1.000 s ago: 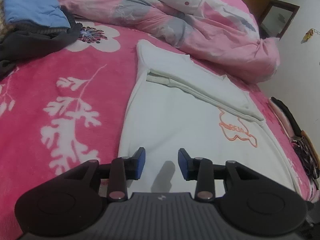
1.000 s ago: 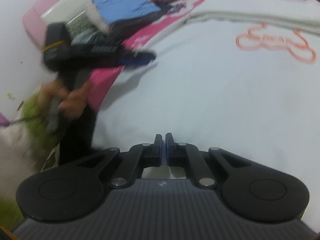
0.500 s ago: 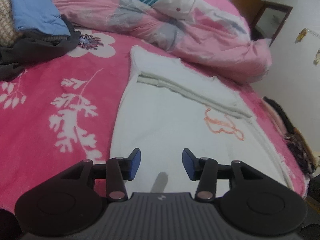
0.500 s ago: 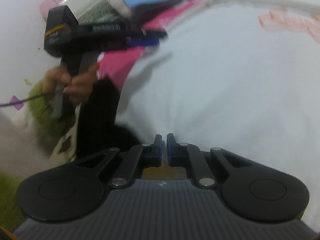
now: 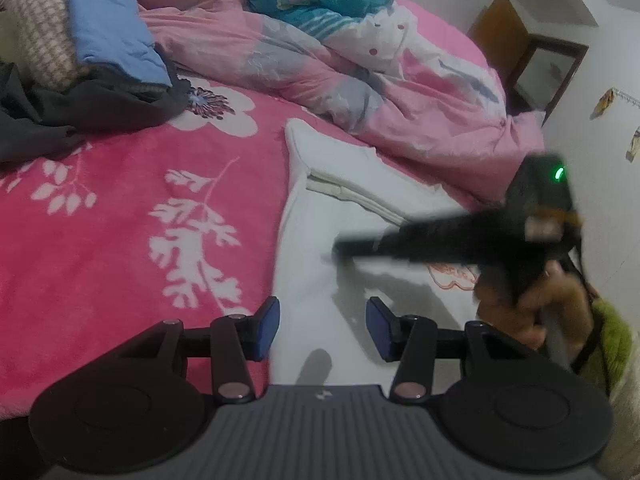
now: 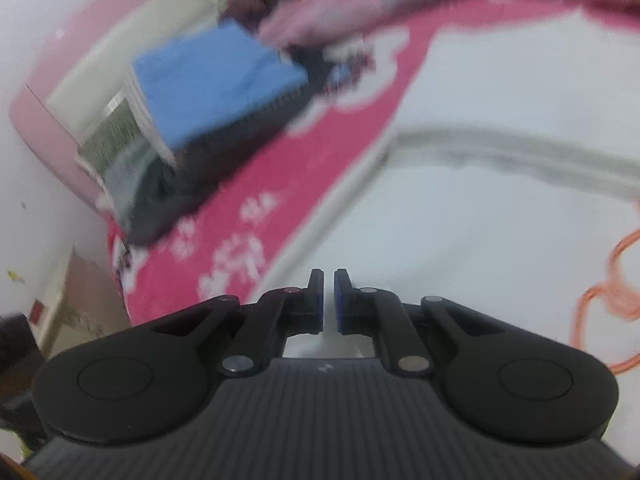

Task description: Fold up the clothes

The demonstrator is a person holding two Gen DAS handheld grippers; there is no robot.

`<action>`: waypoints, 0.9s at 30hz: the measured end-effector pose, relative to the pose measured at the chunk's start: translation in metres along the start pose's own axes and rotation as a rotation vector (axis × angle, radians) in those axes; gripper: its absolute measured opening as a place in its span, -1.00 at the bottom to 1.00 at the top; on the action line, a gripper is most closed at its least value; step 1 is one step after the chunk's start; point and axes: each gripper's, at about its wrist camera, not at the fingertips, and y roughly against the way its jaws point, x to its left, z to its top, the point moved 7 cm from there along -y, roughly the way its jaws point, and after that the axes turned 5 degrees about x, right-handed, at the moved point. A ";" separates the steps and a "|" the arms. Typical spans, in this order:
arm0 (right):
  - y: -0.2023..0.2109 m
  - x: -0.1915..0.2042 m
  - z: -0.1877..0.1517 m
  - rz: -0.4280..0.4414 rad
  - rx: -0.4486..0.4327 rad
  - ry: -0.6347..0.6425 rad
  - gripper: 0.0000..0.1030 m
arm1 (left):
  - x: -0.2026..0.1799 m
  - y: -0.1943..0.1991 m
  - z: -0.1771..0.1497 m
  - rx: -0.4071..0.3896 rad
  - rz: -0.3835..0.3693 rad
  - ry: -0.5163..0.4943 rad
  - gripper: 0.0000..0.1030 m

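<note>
A white garment (image 5: pixel 308 240) lies flat on the pink floral bedspread (image 5: pixel 120 220), one sleeve (image 5: pixel 360 184) folded across its top. An orange print (image 5: pixel 452 276) marks its front. My left gripper (image 5: pixel 323 326) hovers open over the garment's near left edge, with nothing between its fingers. The right gripper (image 5: pixel 420 240), blurred and held by a hand (image 5: pixel 520 308), reaches in from the right above the garment's middle. In the right wrist view that gripper (image 6: pixel 329 300) is shut and holds nothing, above the white garment (image 6: pixel 480 208) near its orange print (image 6: pixel 616 280).
A rumpled pink quilt (image 5: pixel 360 80) lies behind the garment. A pile of blue and dark clothes (image 5: pixel 100 64) sits at the far left, seen blurred as the blue pile (image 6: pixel 208 84) from the right wrist. A wooden nightstand (image 5: pixel 532 60) stands by the wall.
The right gripper has swung in over the garment and now shows in the left wrist view. The left gripper has drawn back a little and stays open.
</note>
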 end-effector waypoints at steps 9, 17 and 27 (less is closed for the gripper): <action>0.031 0.040 -0.094 0.171 0.133 0.036 -0.89 | 0.025 0.008 0.009 -0.022 0.033 0.003 -0.05; 0.055 0.036 -0.137 0.211 0.134 0.024 -0.90 | 0.011 0.023 0.010 -0.043 0.058 -0.014 -0.05; 0.111 0.019 -0.153 0.191 -0.015 0.034 -0.88 | -0.038 0.006 0.006 0.016 0.016 -0.108 -0.05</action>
